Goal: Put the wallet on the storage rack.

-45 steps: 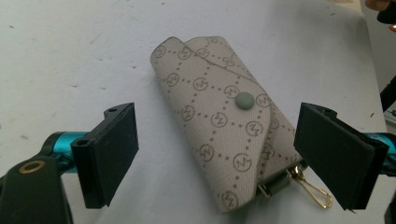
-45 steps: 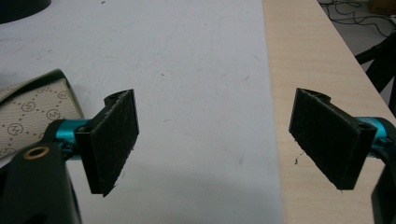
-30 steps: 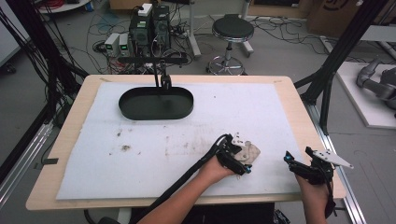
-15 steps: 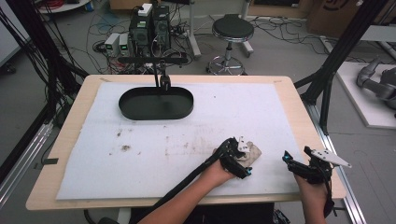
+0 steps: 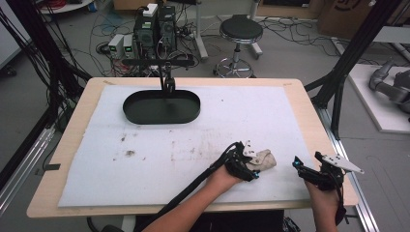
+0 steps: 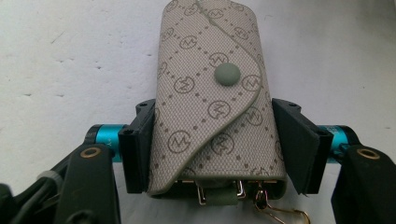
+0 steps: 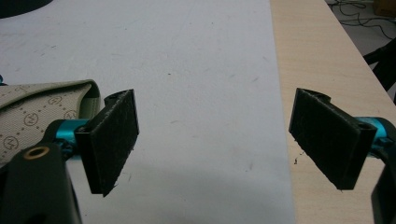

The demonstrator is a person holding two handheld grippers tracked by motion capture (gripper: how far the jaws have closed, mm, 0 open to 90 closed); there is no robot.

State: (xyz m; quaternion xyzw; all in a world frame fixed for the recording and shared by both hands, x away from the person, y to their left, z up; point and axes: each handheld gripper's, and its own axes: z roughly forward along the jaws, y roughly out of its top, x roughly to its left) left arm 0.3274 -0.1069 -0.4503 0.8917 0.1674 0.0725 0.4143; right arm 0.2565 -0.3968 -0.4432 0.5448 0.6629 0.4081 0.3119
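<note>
1. The left claw (image 6: 215, 154) sits at the pouch's near end, its jaws on either side of the beige pouch (image 6: 210, 93); the left jaw touches it, and a thin gap shows at the right jaw.
2. In the high view, the pouch (image 5: 261, 159) lies at lower centre-right of the frame on the white mat (image 5: 193, 145), with the left claw (image 5: 246, 166) around it.
3. The right claw (image 5: 309, 169) sits near the desk's (image 5: 314, 111) lower right edge, apart from the pouch.
4. In the right gripper view, the right claw (image 7: 215, 140) is wide and holds nothing, over the mat's edge.
5. A black tray (image 5: 162, 106) rests at upper left of the mat.
</note>
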